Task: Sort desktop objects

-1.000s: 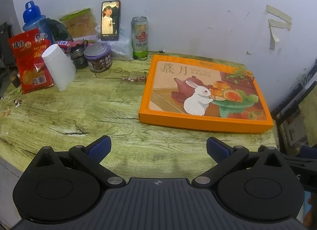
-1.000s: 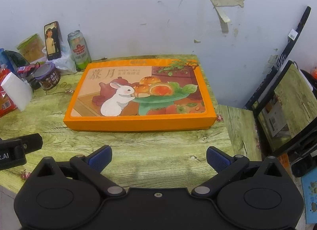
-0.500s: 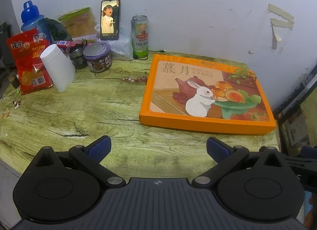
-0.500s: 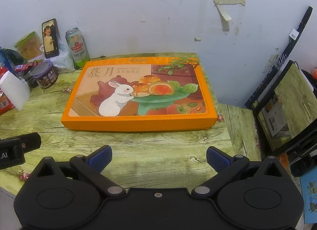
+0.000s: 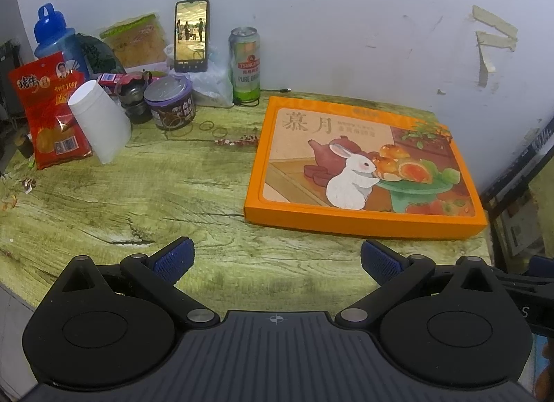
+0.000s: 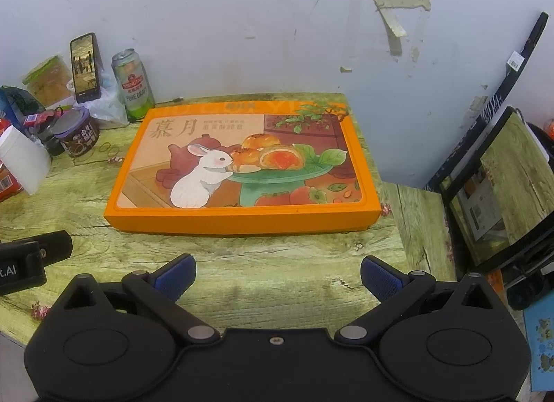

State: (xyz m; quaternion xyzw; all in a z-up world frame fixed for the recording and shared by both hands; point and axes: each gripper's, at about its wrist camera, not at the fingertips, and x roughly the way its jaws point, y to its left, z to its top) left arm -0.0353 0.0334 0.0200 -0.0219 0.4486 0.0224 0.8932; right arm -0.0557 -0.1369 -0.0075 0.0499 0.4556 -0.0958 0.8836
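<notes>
Looking along the left tool [image 5: 275, 260], its two blue-padded fingers are spread wide and hold nothing, hovering above the near edge of a green wood-grain table [image 5: 145, 201]. An orange box [image 5: 363, 173] with a rabbit picture lies flat on the right half of the table. At the back left stands a crowded cluster: a red snack bag [image 5: 48, 111], a white cup [image 5: 100, 121] leaning against it, a purple-lidded tub [image 5: 169, 104], a beer can [image 5: 245, 64], a phone [image 5: 191, 36] propped upright with its screen lit, and a blue bottle [image 5: 52, 38]. Loose rubber bands [image 5: 211, 127] lie just in front of the tub.

From the right tool [image 6: 277, 270], also spread wide and empty, the box sits straight ahead, its right end close to the table's edge. The left tool's black body shows at the far left. The can, phone and tub appear at the back left.

Nothing has been picked up yet, so sorting seems to be only starting. The risk, as I judge it, lies in the cluster: things stand so close that reaching for one could topple the phone or can. The box looks too wide for one tool, and a push could slide it off the right edge.
</notes>
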